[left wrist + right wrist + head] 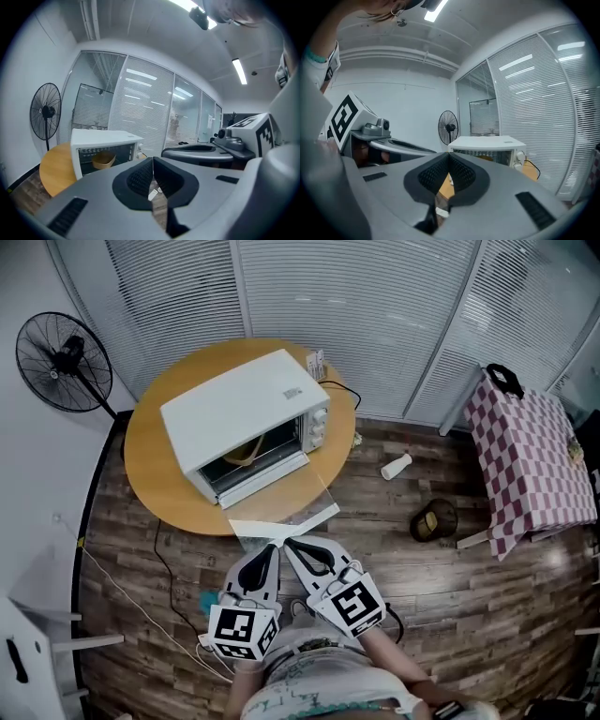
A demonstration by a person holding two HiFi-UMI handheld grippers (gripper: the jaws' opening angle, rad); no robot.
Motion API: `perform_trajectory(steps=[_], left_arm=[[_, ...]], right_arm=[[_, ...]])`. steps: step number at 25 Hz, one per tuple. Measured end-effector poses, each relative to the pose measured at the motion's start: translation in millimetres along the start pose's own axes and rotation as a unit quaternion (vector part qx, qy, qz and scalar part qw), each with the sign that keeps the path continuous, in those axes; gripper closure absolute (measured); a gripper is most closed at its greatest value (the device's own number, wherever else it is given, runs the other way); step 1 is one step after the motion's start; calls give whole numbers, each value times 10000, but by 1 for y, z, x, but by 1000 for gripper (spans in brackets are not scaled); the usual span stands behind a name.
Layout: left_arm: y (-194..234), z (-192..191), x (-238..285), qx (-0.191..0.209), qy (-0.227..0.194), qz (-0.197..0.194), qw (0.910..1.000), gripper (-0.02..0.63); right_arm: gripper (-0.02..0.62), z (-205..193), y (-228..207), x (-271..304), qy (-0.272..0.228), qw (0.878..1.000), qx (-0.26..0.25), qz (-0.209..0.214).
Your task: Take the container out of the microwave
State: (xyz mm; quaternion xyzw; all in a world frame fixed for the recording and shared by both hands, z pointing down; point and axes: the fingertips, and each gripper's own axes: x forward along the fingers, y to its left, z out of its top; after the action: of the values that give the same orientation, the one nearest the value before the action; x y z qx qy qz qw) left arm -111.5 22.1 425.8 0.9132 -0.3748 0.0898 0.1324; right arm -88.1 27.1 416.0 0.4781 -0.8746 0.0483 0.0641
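A white microwave (234, 404) stands on a round wooden table (150, 456), its glass door (286, 510) folded down toward me. A tan container (246, 452) sits inside the cavity; it also shows in the left gripper view as the container (104, 160) behind the oven front (101, 137). My left gripper (271, 549) and right gripper (290, 544) hang side by side just short of the door's edge, near my body. Both are shut with nothing between the jaws, as the left gripper (152, 161) and right gripper (449, 157) show up close. The microwave (487, 142) lies ahead.
A black standing fan (64, 362) is left of the table. A table with a checked cloth (530, 460) stands at the right. A white bottle (396, 466) and a dark round bin (433, 519) lie on the wooden floor. Cables (164, 559) run across the floor.
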Motion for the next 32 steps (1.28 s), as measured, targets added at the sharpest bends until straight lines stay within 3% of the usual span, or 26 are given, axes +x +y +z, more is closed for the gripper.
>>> perform_trajectory(steps=[10,20,32], left_arm=[[24,31,56,-57,-159,380,9991,591],[51,38,98,-124,-35,622,9980,591],[68,61,142,-218,-181,1146,9930,591]], right_arm=[[603,15,-58,39,-48,9992,-109,376],[603,14,-93,75,47,9980,45,625],[603,24,-137,106,56,9934,-67,1143]])
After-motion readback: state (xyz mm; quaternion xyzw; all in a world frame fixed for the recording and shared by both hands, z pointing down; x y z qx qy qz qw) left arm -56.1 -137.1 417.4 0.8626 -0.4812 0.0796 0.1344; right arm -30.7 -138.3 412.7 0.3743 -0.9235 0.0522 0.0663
